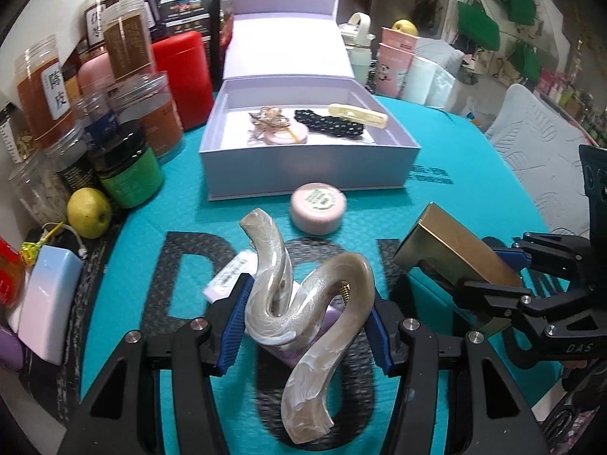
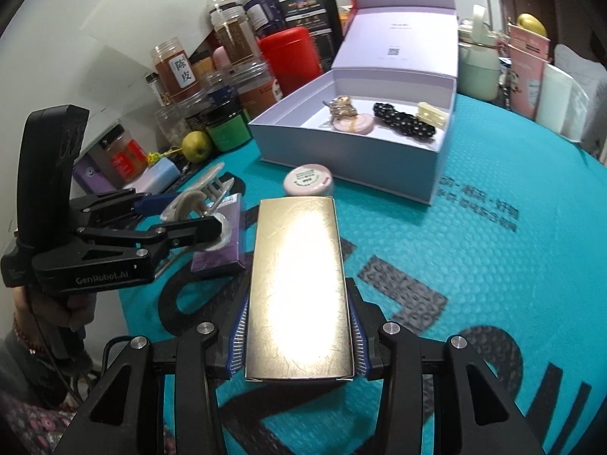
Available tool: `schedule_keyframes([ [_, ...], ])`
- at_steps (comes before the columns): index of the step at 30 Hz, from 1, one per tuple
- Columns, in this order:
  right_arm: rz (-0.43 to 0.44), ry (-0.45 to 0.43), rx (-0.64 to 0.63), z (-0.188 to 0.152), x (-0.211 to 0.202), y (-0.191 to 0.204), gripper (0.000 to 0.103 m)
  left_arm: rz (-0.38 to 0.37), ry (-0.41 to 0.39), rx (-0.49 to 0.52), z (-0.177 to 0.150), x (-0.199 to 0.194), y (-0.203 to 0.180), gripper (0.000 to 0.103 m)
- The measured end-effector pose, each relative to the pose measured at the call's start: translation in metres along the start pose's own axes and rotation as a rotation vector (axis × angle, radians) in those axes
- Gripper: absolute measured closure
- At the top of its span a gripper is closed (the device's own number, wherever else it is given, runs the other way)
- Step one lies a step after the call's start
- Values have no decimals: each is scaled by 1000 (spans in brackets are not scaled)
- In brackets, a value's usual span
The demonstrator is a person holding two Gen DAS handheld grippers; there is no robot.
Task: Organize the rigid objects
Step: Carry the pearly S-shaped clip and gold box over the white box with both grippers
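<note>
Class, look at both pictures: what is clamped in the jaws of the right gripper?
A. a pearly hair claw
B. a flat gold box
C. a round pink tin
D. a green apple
B: the right gripper has its blue pads pressed on both sides of the gold box.

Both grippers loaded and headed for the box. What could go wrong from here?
1. The left gripper pinches the curvy hair claw on rounded, glossy edges; it may twist or pop out.
2. The right gripper holds the gold box only near its back end, so the long front could sag or catch the box wall.
3. The pink tin sits in front of the box and could get knocked.
</note>
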State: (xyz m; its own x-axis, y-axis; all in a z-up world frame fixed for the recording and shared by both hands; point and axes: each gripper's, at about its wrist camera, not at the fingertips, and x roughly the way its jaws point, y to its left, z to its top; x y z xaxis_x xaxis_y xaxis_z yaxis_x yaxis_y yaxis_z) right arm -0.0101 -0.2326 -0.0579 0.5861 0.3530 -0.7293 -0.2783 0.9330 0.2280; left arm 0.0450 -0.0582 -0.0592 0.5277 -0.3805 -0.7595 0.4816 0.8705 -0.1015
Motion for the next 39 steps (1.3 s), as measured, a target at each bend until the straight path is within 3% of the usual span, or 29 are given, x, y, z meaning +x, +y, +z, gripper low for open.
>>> schedule_keyframes([
  [20,-13,-21,39,1,-42,-11,59,-59,-44,91,22,-11,-47,49],
  [39,-12,-76,-40,52,-54,-22,59,-46,-110,116,73,-16,-51,49],
])
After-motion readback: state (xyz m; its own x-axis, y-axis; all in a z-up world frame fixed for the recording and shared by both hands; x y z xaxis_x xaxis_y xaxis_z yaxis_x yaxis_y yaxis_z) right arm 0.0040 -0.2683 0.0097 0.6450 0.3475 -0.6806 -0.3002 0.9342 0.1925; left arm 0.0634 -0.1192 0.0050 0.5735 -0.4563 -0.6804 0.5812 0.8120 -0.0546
